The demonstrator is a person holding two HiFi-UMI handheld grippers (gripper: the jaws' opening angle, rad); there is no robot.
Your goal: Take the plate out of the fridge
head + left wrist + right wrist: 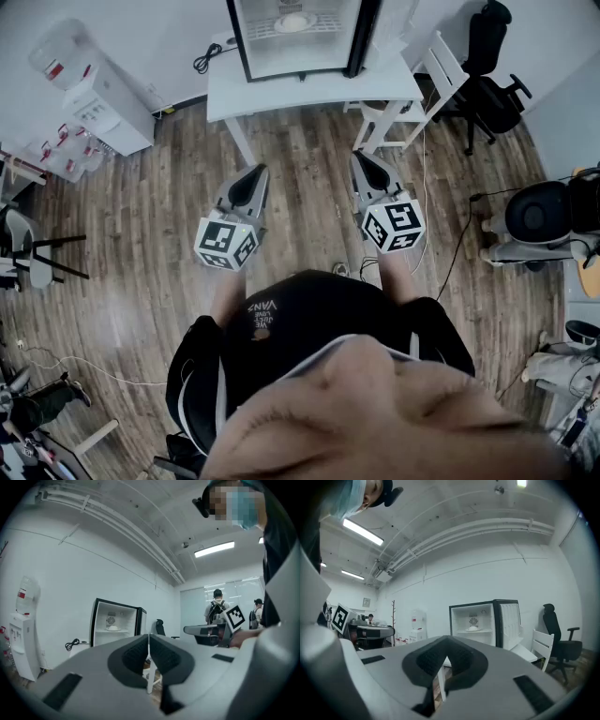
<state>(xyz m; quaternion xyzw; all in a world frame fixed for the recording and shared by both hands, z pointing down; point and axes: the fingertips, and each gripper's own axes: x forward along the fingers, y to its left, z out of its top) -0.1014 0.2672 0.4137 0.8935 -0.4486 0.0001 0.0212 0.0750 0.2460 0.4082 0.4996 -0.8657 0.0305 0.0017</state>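
Here, well ahead of both claws, the white surface (309,92) carries the open mini fridge (240,47), the left claw (260,171) and right claw (360,157) are closed on nothing, and the plate (293,22) sits on the fridge shelf beyond them.

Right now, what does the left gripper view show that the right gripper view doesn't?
Only left: a coiled black cable on the white table, and a person wearing a backpack. Only right: a thin brown coat stand. Both: the open black-framed white fridge with a white plate on its shelf.
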